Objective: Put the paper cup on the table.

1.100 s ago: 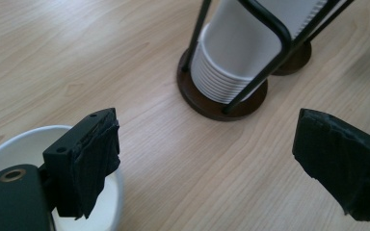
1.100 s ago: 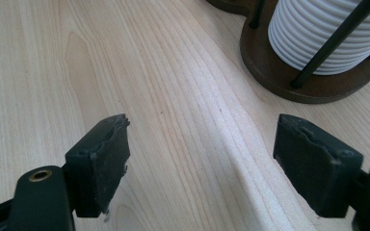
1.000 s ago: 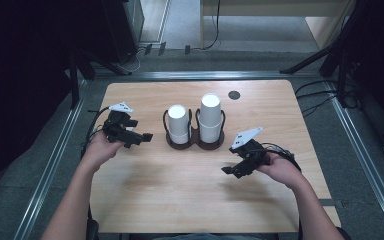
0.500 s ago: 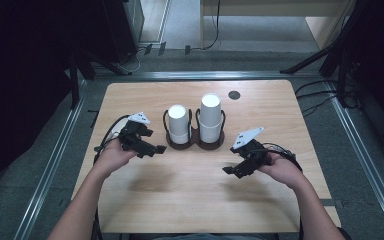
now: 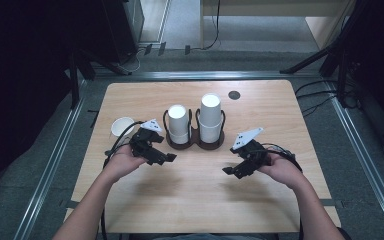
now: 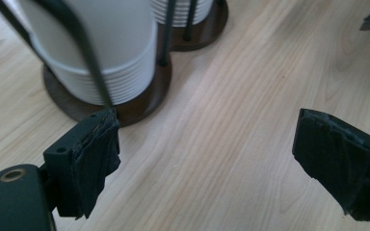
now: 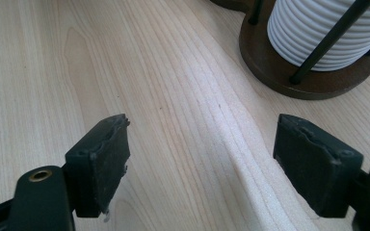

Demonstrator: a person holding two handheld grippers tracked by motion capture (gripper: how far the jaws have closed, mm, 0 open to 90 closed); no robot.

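Flanking two cup stacks (image 5: pixel 179 126) (plus probably one loose cup (image 5: pixel 122 126)), left gripper (image 5: pixel 163 157) and right gripper (image 5: pixel 234 171) gape, empty.

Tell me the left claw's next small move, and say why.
Probably ease the left claw forward and up toward the nearer cup stack. Its jaws stand open and empty above the table, aimed beside the stack's holder, so it sits too low and off-line to grip a cup. The right claw is open too.
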